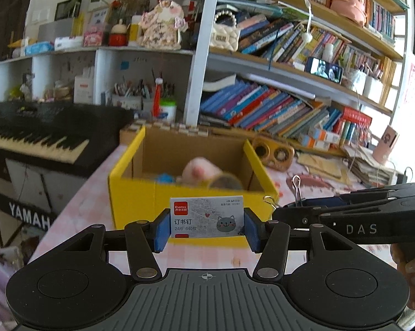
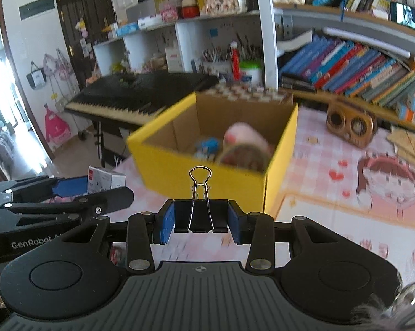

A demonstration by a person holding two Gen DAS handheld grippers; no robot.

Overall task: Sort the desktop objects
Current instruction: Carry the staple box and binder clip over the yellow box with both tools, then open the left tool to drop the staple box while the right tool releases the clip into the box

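My left gripper (image 1: 206, 226) is shut on a white staple box (image 1: 206, 218) with a red logo and a grey cat drawing, held in the air in front of the yellow cardboard box (image 1: 141, 201). My right gripper (image 2: 201, 219) is shut on a black binder clip (image 2: 200, 215) with silver wire handles. It also hangs before the yellow box (image 2: 207, 176). Inside the box lie a pink plush toy (image 2: 246, 138), a blue item (image 2: 208, 146) and a roll of tape (image 2: 243, 155). The right gripper (image 1: 287, 209) enters the left wrist view from the right, the left gripper (image 2: 108, 190) the right wrist view from the left.
The desk carries a pink checked cloth (image 2: 331, 171) with a cartoon print. A brown twin-dial clock (image 2: 349, 127) stands right of the box. A black keyboard (image 1: 41, 132) sits to the left, and crowded bookshelves (image 1: 276, 110) line the back. Stacked papers (image 1: 367, 165) lie far right.
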